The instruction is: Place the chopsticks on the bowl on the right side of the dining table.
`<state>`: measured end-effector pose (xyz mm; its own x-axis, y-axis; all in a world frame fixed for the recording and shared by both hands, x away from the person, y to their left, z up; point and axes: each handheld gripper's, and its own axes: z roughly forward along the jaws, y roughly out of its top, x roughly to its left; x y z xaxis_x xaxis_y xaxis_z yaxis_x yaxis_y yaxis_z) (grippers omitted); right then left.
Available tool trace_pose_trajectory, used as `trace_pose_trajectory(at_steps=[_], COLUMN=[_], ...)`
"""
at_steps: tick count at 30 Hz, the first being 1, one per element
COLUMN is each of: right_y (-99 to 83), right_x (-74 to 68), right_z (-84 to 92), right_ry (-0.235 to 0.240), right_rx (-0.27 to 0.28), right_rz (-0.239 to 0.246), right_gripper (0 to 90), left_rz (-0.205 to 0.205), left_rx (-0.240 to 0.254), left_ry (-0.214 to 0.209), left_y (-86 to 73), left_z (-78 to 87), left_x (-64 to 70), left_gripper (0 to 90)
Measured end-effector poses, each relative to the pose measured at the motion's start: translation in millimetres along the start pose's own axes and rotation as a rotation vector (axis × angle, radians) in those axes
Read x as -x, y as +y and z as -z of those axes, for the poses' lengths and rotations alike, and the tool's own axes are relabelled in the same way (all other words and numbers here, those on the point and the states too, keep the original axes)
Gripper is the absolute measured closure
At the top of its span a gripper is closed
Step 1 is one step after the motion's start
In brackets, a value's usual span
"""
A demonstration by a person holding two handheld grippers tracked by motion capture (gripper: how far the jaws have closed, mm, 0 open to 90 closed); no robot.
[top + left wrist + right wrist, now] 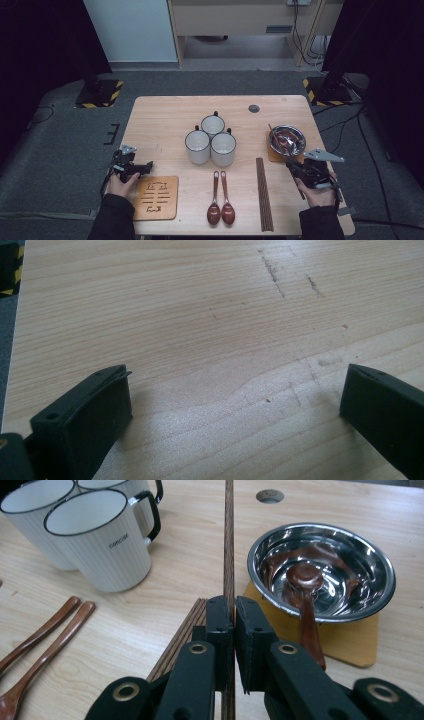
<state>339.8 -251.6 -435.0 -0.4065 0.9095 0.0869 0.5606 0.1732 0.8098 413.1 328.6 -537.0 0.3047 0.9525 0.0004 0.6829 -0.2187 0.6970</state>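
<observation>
Right hand-held gripper (234, 611): jaws clamped on one chopstick (229, 540), lifted above the chopstick bundle (264, 192). Just right: steel bowl (380, 575) holding a spoon (306, 600), on a mat (350, 642). Left: three mugs (212, 140), two spoons (220, 200). Left hand-held gripper (235, 405): jaws wide, empty, over bare surface (200, 305) beside a trivet (156, 197).

The chopstick (229, 540) pinched between the right gripper's (234, 611) jaws is dark brown wood with fine lines along it. Those jaws are matt black plastic. Just right of them sits a shiny metal bowl (372, 562), bright like a mirror. The spoon (306, 605) in it is smooth, glossy red-brown wood. The table (200, 315) under the left gripper's (235, 405) jaws is pale wood, a bit scratched.
</observation>
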Motion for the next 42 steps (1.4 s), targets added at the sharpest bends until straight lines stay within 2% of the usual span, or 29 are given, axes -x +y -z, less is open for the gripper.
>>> trace_pose_trajectory(at_steps=[28,42], right_y=[40.3,50.8], right_x=[13.7,34.1], right_z=[-3.9,-9.4], right_ry=[-0.005,-0.025], right_rx=[0.088,0.117], right_rz=[-0.012,-0.043], right_gripper=[85.3,85.3], left_rz=[0.0,0.0], left_rx=[0.0,0.0], left_ry=[0.0,0.0], left_y=[0.0,0.0], left_z=[0.0,0.0], left_x=[0.0,0.0], left_gripper=[0.0,0.0])
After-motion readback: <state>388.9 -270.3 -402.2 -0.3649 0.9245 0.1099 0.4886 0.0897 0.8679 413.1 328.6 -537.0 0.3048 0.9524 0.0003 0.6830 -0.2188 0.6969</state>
